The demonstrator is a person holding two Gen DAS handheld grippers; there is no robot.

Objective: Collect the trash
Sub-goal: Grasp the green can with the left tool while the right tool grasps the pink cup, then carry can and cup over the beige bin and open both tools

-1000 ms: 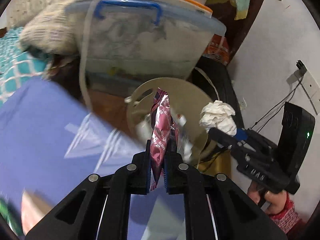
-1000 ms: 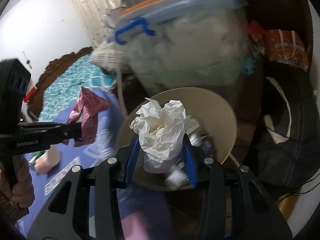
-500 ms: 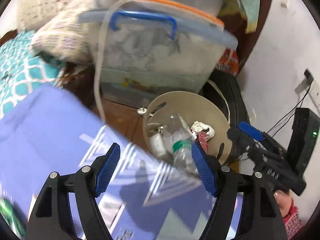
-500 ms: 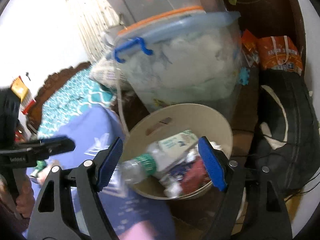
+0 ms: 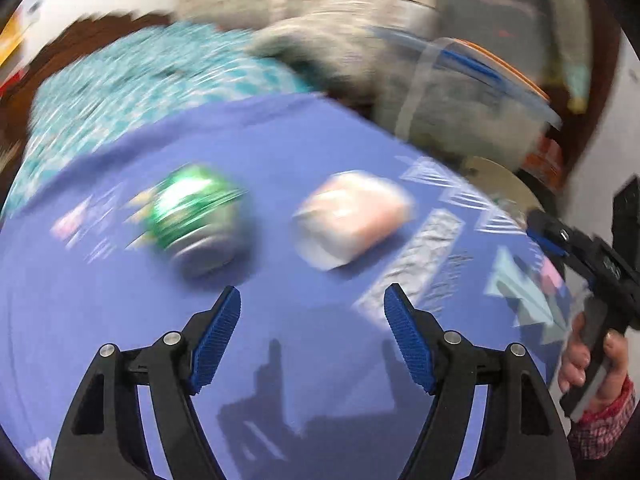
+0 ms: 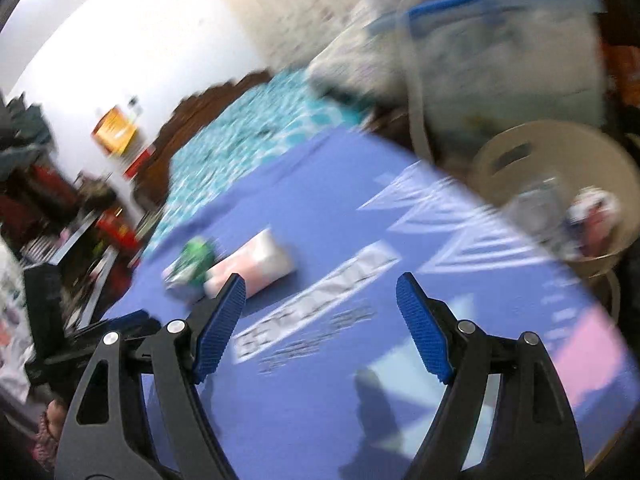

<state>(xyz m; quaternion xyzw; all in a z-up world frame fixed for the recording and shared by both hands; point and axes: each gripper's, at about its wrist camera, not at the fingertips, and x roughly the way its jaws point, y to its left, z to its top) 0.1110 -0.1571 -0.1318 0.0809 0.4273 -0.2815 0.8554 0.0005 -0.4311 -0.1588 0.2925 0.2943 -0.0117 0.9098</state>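
A green can (image 5: 196, 212) lies on its side on the blue table (image 5: 120, 340), with a pink-white packet (image 5: 352, 220) to its right. My left gripper (image 5: 312, 312) is open and empty, just short of both. My right gripper (image 6: 320, 300) is open and empty over the table; the can (image 6: 196, 256) and the packet (image 6: 256, 264) lie ahead to its left. The beige trash bin (image 6: 520, 148) stands off the table's far right edge and holds a bottle and wrappers. The right gripper also shows at the right edge of the left wrist view (image 5: 552, 236). Both views are blurred.
A clear storage box with a blue handle (image 6: 500, 52) stands behind the bin. A teal patterned bed (image 5: 140, 76) lies beyond the table. Shelves with clutter (image 6: 60, 208) are at the far left.
Both grippers have let go of their trash into the bin, opened, and swung left from the bin back over the table toward the can and packet.
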